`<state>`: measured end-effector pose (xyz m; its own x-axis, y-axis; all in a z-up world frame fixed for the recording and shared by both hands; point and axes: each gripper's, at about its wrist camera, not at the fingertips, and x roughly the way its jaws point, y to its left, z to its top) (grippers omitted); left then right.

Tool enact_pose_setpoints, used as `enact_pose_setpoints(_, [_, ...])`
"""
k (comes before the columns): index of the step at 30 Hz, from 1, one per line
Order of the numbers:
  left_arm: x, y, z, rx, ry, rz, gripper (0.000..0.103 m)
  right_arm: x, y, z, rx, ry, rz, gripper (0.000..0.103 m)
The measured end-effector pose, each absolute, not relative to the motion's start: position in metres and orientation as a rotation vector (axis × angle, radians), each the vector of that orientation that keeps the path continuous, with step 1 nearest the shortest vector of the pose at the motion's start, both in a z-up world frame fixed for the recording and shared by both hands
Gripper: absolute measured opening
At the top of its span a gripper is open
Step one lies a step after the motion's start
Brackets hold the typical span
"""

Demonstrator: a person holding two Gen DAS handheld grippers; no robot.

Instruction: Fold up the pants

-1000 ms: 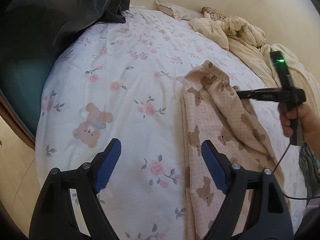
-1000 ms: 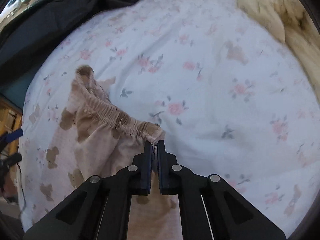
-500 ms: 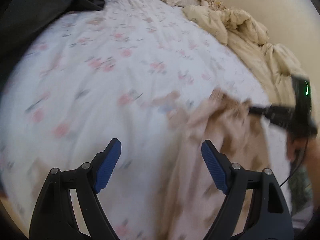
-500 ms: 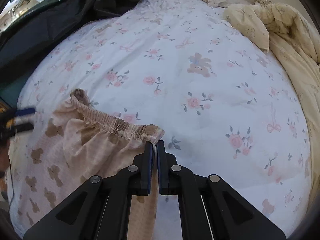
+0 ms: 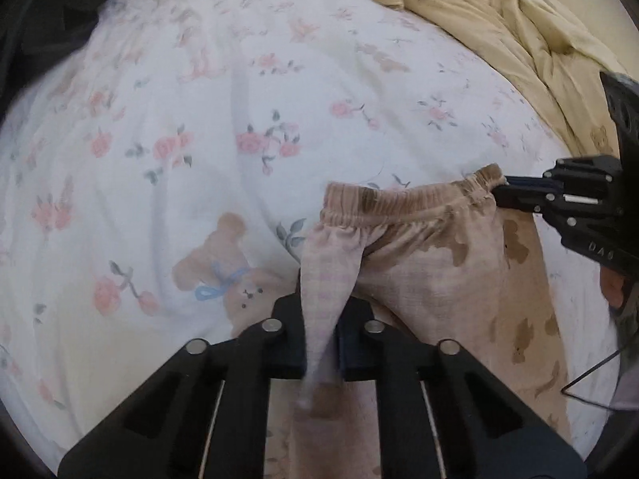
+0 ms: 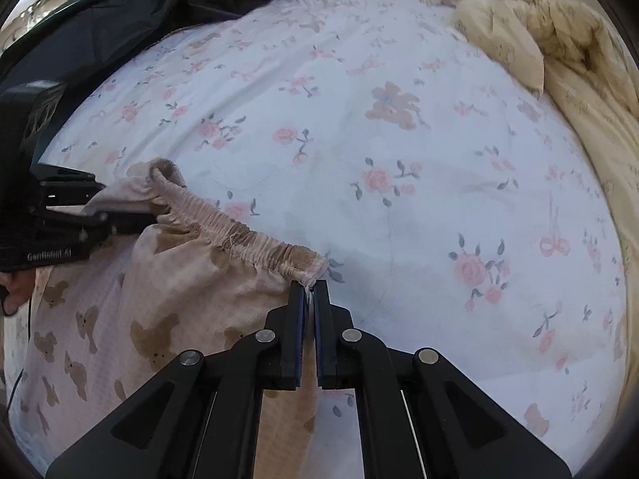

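Left gripper (image 5: 319, 335) moved onto pants (image 5: 435, 263), now clenched | right gripper (image 6: 306, 295) grasping waistband | fingertips cloth-hidden

- Soft, even daylight fills both views; the white floral bedsheet (image 5: 239, 119) reads bright, without glare.
- In the left wrist view the sheet's print is smeared with motion blur, worst toward the sheet's far left edge.
- The right wrist view is sharper; flowers across the sheet (image 6: 399, 159) are crisp, softening slightly near its far end.
- Shadows are faint, only a thin dark band on the sheet beside the pants (image 6: 159, 299) waistband.
- Fisheye distortion bulges the sheet into a dome; black vignette rings both pictures' corners.
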<state>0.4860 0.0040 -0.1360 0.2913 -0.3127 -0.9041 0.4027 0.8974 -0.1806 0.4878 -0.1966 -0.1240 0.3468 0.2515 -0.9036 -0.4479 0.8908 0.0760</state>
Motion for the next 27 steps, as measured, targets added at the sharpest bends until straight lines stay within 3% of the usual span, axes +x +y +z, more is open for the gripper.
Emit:
enact_pose_setpoints(5, [0.455, 0.022, -0.089, 0.069, 1.019, -0.573, 0.004, 0.463, -0.201, -0.089, -0.196, 1.016, 0.525, 0.003])
enact_pose_setpoints(11, [0.371, 0.021, -0.041, 0.342, 0.828, -0.674, 0.005, 0.392, -0.221, -0.033, -0.229, 0.866, 0.622, 0.003])
enact_pose_setpoints(16, [0.299, 0.020, -0.028, 0.460, 0.767, -0.748, 0.005, 0.306, -0.238, 0.000, -0.209, 0.800, 0.646, 0.001])
enact_pose_setpoints(19, [0.274, 0.018, -0.037, 0.508, 0.784, -0.723, 0.005, 0.287, -0.239, -0.005, -0.184, 0.857, 0.630, 0.002])
enact_pose_setpoints(22, [0.245, 0.014, -0.038, 0.513, 0.746, -0.728, 0.004, 0.290, -0.244, -0.009, -0.059, 0.917, 0.609, 0.010])
enact_pose_setpoints(23, [0.235, 0.012, -0.040, 0.531, 0.737, -0.730, 0.005, 0.291, -0.244, -0.008, -0.032, 0.915, 0.601, 0.018])
enact_pose_setpoints(24, [0.223, 0.010, -0.043, 0.553, 0.730, -0.743, 0.005, 0.291, -0.240, -0.007, -0.016, 0.920, 0.609, 0.041])
enact_pose_setpoints(26, [0.203, 0.006, -0.048, 0.607, 0.707, -0.753, 0.005, 0.292, -0.227, -0.008, -0.021, 0.952, 0.630, 0.067])
enact_pose_setpoints(27, [0.195, 0.005, -0.052, 0.619, 0.705, -0.764, 0.005, 0.293, -0.218, -0.009, -0.037, 0.963, 0.655, 0.066])
